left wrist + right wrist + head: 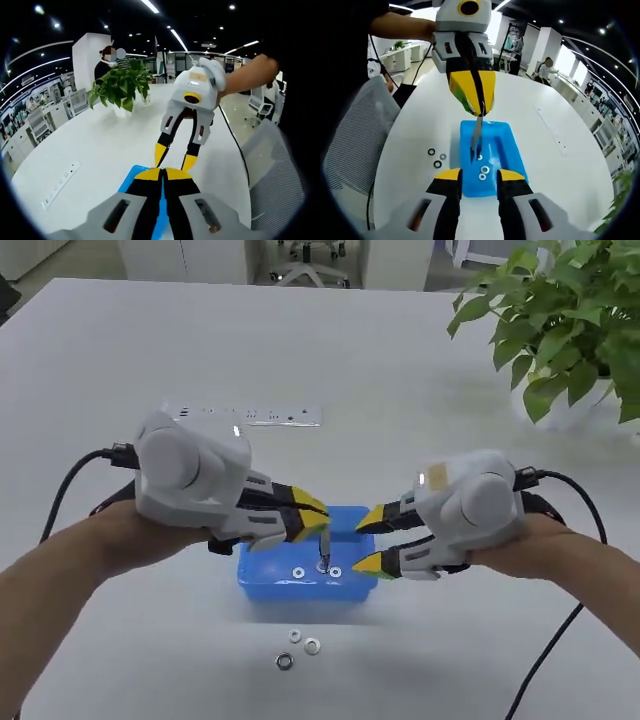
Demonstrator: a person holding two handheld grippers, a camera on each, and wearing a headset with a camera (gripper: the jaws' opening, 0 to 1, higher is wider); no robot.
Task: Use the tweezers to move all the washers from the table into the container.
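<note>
A blue container [262,580] sits on the white table between my two grippers. My left gripper [318,520] is shut on a pair of tweezers [323,550] that point down into the container. Three washers [298,572] lie inside, one right at the tweezer tips [474,156]; I cannot tell whether it is gripped. Three more washers [312,646] lie on the table in front of the container, also seen as washers [437,164] left of it in the right gripper view. My right gripper [364,545] stands open at the container's right end, holding nothing.
A white power strip [250,415] lies behind the container. A potted plant [570,330] stands at the table's far right. Cables trail from both grippers. A mesh chair [355,145] stands beside the table edge.
</note>
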